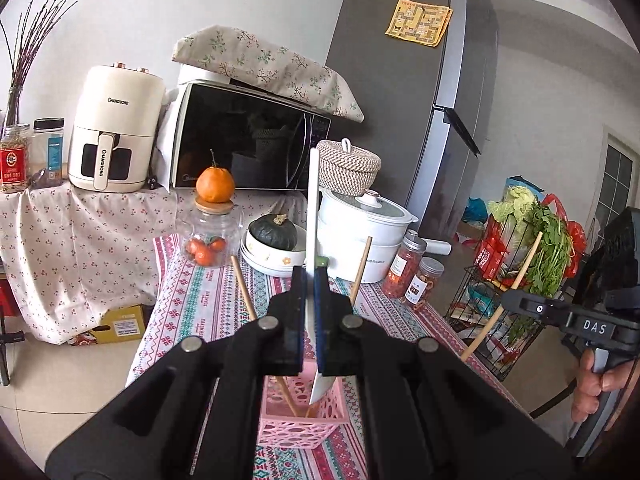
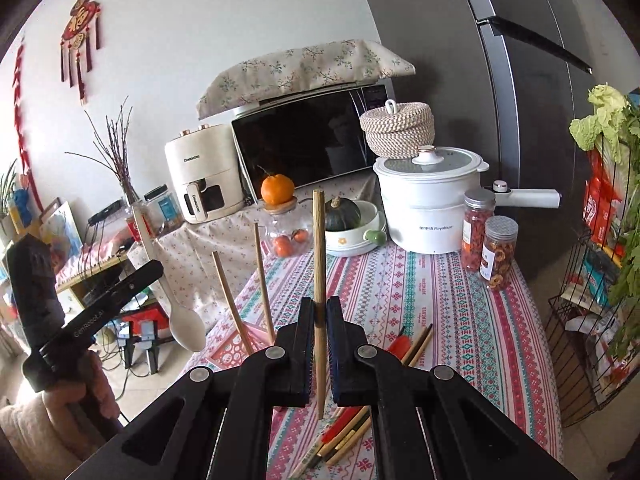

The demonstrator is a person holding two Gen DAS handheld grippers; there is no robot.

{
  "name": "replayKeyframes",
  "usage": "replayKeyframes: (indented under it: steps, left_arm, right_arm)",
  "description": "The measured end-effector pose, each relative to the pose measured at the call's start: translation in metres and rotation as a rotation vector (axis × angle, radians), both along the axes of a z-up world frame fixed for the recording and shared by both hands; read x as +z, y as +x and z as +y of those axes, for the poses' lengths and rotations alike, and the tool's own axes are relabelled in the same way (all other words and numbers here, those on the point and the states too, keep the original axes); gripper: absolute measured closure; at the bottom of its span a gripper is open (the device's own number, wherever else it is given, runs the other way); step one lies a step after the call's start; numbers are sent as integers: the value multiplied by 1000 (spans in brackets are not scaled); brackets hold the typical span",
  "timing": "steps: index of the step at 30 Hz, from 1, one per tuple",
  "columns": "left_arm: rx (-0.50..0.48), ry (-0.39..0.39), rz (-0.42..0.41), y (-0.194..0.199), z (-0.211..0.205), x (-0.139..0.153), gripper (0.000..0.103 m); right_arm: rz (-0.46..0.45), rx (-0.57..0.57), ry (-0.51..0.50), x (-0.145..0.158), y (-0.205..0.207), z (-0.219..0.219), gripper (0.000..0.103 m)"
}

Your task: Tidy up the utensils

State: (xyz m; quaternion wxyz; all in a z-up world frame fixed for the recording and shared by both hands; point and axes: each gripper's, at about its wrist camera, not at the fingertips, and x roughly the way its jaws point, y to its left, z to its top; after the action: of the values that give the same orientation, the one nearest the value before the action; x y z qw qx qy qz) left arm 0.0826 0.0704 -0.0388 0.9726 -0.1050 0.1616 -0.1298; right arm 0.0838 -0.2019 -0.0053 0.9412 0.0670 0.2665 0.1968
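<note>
My left gripper is shut on a white spoon, handle up and bowl pointing down over a pink basket. Two wooden chopsticks lean out of that basket. My right gripper is shut on a single wooden chopstick, held upright above the patterned tablecloth. In the right wrist view the spoon hangs at the left, beside the basket. Several loose chopsticks, some red, lie on the cloth under the right gripper.
Behind the basket stand a glass jar of oranges, a bowl holding a dark squash, a white pot and two spice jars. A microwave, an air fryer and a fridge are further back. A wire rack of vegetables stands right of the table.
</note>
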Motion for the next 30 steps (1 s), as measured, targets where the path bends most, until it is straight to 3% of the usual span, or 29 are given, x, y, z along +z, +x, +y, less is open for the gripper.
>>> replayKeyframes:
  steps: [7,14,17,19,22,27,30]
  left_arm:
    - [27,17,57,16,-6,-31,99]
    - [32,51,111,21,-9,-42,98]
    - [40,20,161,23,-5,-42,72]
    - [46,-11,186,20,0,-40,50]
    - [38,-40,237,15,7,-34,28]
    - [73,-39,343,7,21,-28,6]
    - [109,-28,406,5,30,-31,3]
  right_arm:
    - [5,11,3,0,3,2,97]
    - [5,17,5,-1,3,3,97]
    - [-2,28,9,3,2,6,97]
    - [-10,36,11,7,1,9,97]
    - [-29,48,29,16,-1,12,97]
    - [-59,66,69,32,-2,20,97]
    - [-77,78,89,39,-2,30,97]
